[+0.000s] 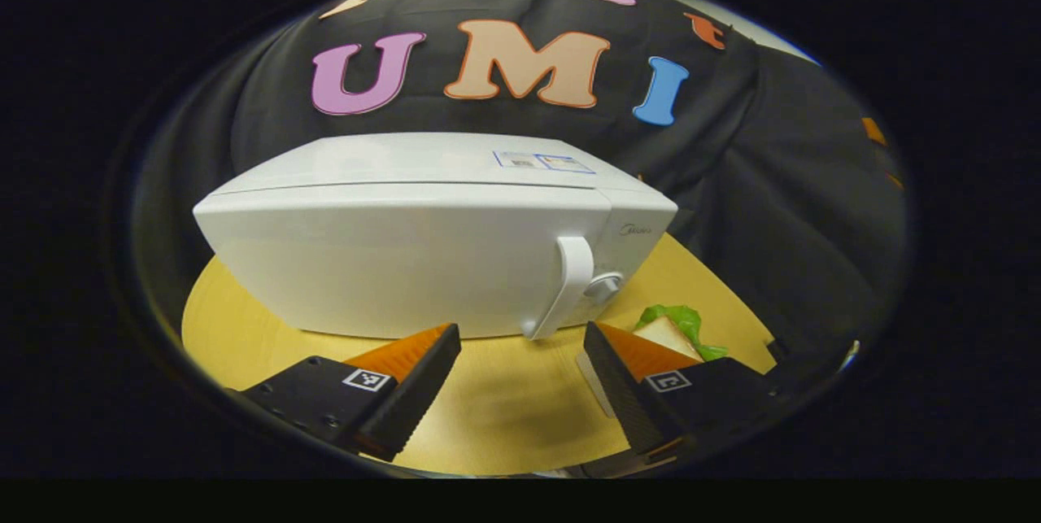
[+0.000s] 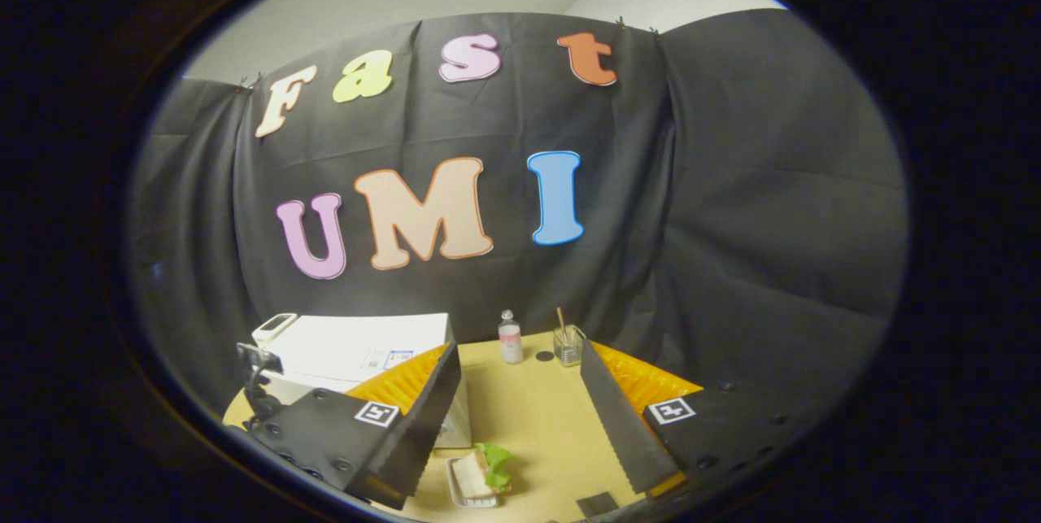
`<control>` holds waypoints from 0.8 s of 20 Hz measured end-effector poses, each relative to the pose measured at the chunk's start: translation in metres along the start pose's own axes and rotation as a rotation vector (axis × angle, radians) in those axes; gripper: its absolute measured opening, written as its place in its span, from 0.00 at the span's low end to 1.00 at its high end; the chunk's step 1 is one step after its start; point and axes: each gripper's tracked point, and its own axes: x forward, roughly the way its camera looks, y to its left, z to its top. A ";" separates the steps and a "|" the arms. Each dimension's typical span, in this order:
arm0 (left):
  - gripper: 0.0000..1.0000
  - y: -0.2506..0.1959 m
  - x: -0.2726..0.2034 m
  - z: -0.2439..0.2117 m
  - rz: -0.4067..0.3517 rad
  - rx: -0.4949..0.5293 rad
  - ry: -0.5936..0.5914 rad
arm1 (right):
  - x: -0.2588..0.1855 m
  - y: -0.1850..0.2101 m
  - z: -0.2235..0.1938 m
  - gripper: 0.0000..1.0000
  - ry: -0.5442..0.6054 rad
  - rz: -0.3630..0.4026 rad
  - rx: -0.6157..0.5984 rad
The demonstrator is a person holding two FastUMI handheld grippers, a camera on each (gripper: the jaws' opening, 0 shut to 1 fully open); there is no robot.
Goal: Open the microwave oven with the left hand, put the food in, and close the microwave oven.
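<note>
White and glossy, the boxy plastic microwave oven (image 1: pixel 423 246) sits shut on the round pale wooden table (image 1: pixel 504 409), its curved white door handle (image 1: pixel 565 287) facing my left gripper (image 1: pixel 520 356), which I hold wide open and empty just short of it, presumably lined up to hook the door. The sandwich with green lettuce on a small white tray (image 2: pixel 481 474) lies on the table beside the oven, below my right gripper (image 2: pixel 520 405), also spread wide and empty, probably waiting to collect the food.
</note>
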 end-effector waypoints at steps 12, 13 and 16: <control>0.85 -0.011 0.056 -0.018 0.084 -0.040 0.109 | 0.003 -0.026 -0.010 0.92 0.031 -0.016 -0.014; 0.82 -0.013 0.059 -0.020 0.085 -0.049 0.119 | 0.004 -0.028 -0.011 0.92 0.034 -0.012 -0.012; 0.74 -0.014 0.066 -0.020 0.104 -0.064 0.123 | 0.010 -0.034 -0.016 0.92 0.043 0.001 -0.018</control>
